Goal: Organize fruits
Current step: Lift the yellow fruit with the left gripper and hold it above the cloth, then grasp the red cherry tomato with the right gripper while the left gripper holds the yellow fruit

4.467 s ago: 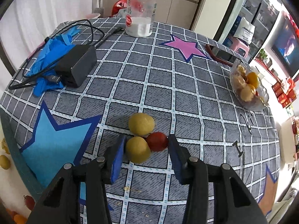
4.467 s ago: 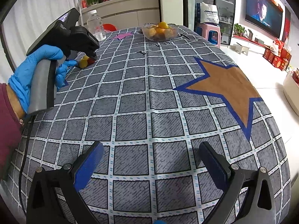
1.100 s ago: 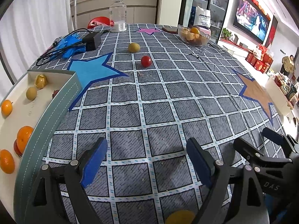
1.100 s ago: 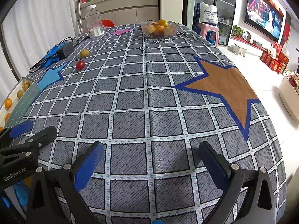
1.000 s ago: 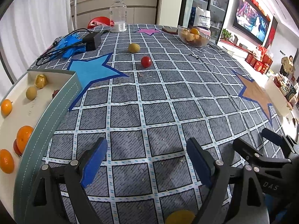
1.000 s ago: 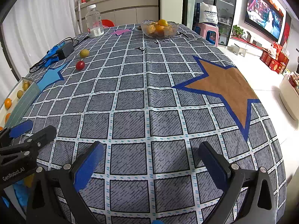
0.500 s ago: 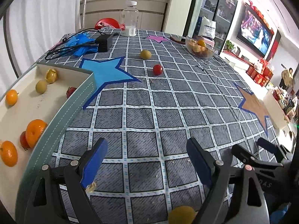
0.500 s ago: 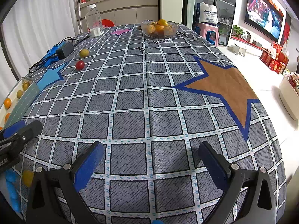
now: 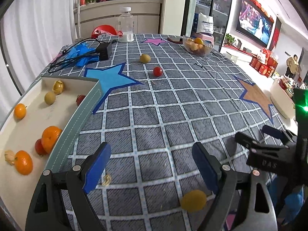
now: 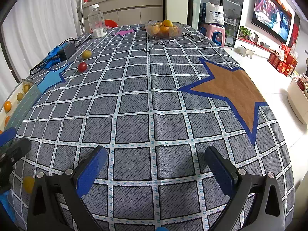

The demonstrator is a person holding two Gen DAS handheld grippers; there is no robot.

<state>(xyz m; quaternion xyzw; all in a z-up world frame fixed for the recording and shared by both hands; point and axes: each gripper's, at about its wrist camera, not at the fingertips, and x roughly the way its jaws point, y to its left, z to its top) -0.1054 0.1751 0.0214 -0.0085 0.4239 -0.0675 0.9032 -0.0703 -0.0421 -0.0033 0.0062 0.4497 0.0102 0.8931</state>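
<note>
Both claws spread, empty – left gripper [image 9: 151, 165], right gripper [image 10: 154, 165]; small yellow round fruit [image 9: 193, 200] at 5 o'clock of the left.

left gripper [image 9: 152, 165]: spread wide, holding nothing | right gripper [image 10: 154, 165]: spread wide, holding nothing

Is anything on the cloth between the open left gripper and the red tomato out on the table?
Nothing visible: only bare checked cloth lies between the left gripper and the red tomato. The tray sits off to the left.
</note>
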